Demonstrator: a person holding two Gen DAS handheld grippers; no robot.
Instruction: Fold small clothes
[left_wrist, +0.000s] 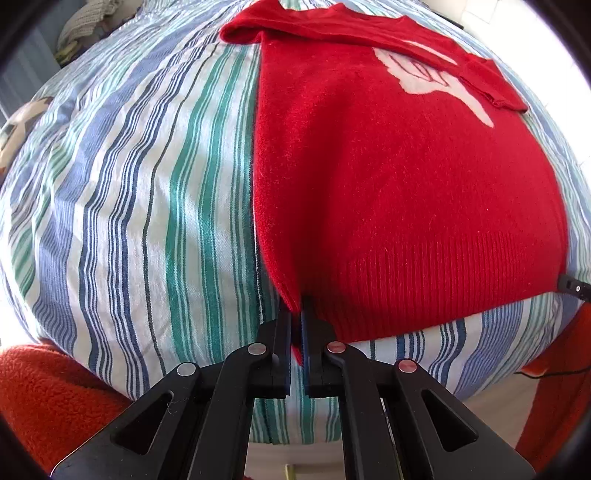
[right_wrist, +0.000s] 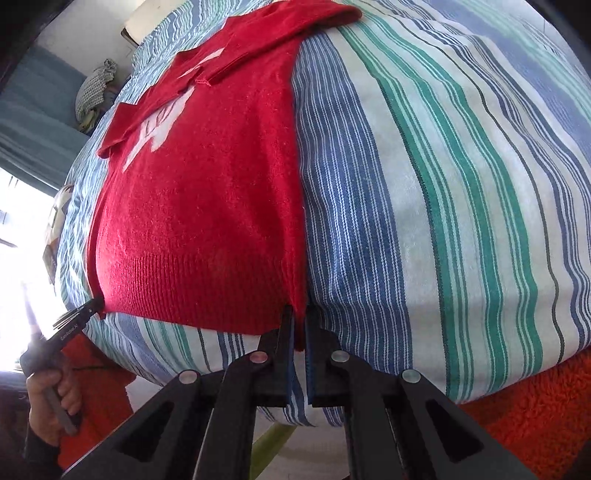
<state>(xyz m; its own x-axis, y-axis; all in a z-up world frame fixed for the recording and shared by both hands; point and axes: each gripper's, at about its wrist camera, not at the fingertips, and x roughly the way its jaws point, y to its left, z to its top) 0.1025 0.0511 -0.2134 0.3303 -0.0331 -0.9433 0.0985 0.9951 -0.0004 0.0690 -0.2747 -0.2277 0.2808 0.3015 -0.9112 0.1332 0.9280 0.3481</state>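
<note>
Left gripper (left_wrist: 297, 325): jaws closed down on the near left hem corner of the red sweater (left_wrist: 388, 192), a pinch of red knit showing between the pads. It is pointing steeply down at the near edge of the bed.

Red sweater: lying flat on the striped bedsheet (left_wrist: 129, 192), hem toward the near edge, neckline toward the far edge. Long axis is running near-to-far, straight away from both grippers. Both sleeves are lying crossed over the chest, partly covering a white hand motif (left_wrist: 424, 74). The ribbed hem band is spanning side to side between the two grippers, touching the sheet along its length.

Right gripper (right_wrist: 299, 328): jaws likewise closed on the near right hem corner, red cloth caught between the pads. From its view the left gripper's tip is showing at the opposite hem corner, with the person's left hand (right_wrist: 51, 398) wrapping the handle below.

Relation that matters: each gripper is sitting at its own hem corner, neither nearer than the other, and the whole garment is stretching forward from them. Judgement: the coming move is looking like a lift of the hem and a carry forward along the long axis toward the neckline, halving the body. Both corners would need to travel evenly, or the fold line is likely to skew.

An orange fleece (left_wrist: 48, 398) is showing below the near edge of the bed.
</note>
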